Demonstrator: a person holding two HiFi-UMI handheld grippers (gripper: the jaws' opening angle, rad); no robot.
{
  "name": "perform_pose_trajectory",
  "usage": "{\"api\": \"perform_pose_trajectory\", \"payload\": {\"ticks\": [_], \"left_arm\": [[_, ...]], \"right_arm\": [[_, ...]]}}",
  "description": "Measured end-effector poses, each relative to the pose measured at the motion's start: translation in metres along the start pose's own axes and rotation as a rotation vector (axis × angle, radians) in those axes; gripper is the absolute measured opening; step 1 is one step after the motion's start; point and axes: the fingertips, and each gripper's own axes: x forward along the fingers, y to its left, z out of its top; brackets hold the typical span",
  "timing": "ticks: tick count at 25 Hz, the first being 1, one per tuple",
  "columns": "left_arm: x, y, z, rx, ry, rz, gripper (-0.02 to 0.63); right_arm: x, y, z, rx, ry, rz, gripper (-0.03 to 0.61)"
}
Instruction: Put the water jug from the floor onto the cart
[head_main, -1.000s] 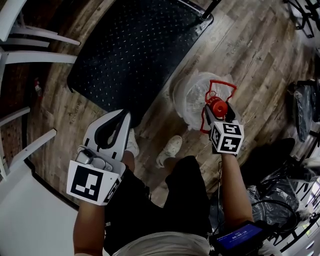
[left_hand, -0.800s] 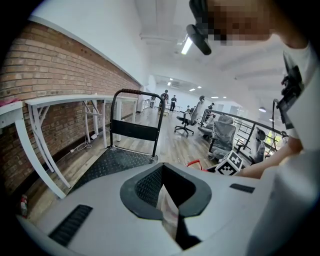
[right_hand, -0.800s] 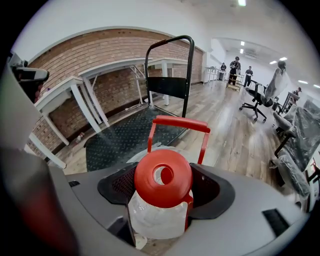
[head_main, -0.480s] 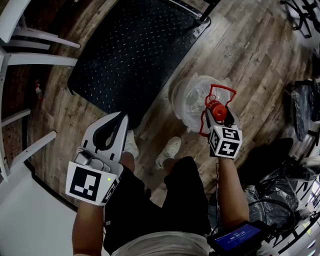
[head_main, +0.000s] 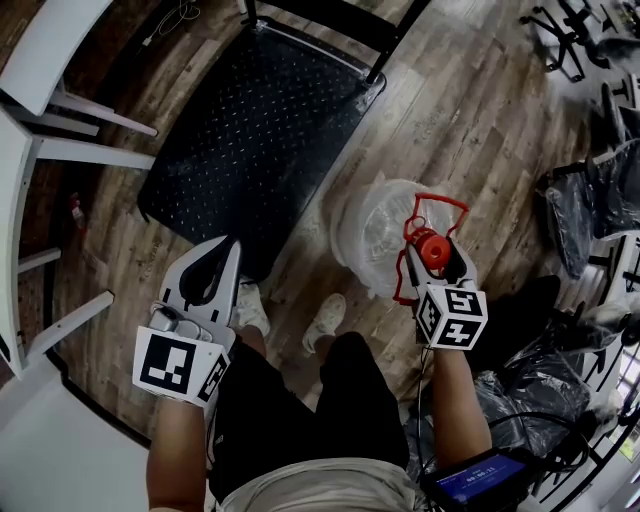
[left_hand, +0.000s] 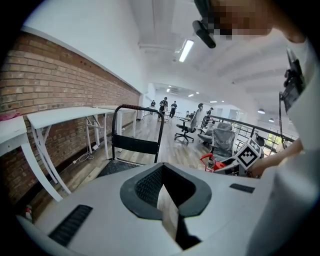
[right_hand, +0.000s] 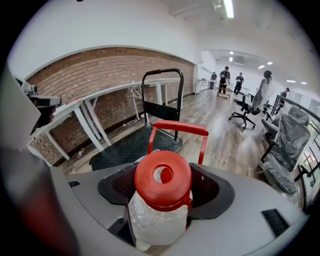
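Your right gripper (head_main: 432, 260) grasps the water jug (head_main: 372, 232) by its neck, red cap (right_hand: 162, 180) just above the jaws, which have just closed in slightly. The cart (head_main: 250, 130) lies beyond them. Your left gripper (head_main: 226, 250) is clenched on nothing.

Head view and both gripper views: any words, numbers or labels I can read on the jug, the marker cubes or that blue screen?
No text is readable in any view.
Blue screen at the person's waist: pale print, too small to read.
Left marker cube and right marker cube: black-and-white square patterns only, no letters.
Water jug and its red cap: no label or print visible.
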Motion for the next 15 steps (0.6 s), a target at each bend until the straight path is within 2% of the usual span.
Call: {"api": "perform_pose_trajectory", "payload": {"ticks": [6,15], "left_arm": [[-0.025,0.015,0.035,-0.013,-0.050,0.034,0.000],[-0.059,0.054,0.041,-0.039,-0.079,0.134,0.000]], "right_arm": [[-0.039,0.010,0.041,-0.021,-0.025,-0.005,0.313],[-0.041,0.055,0.083,-0.100,-0.038,0.059,0.313]]}}
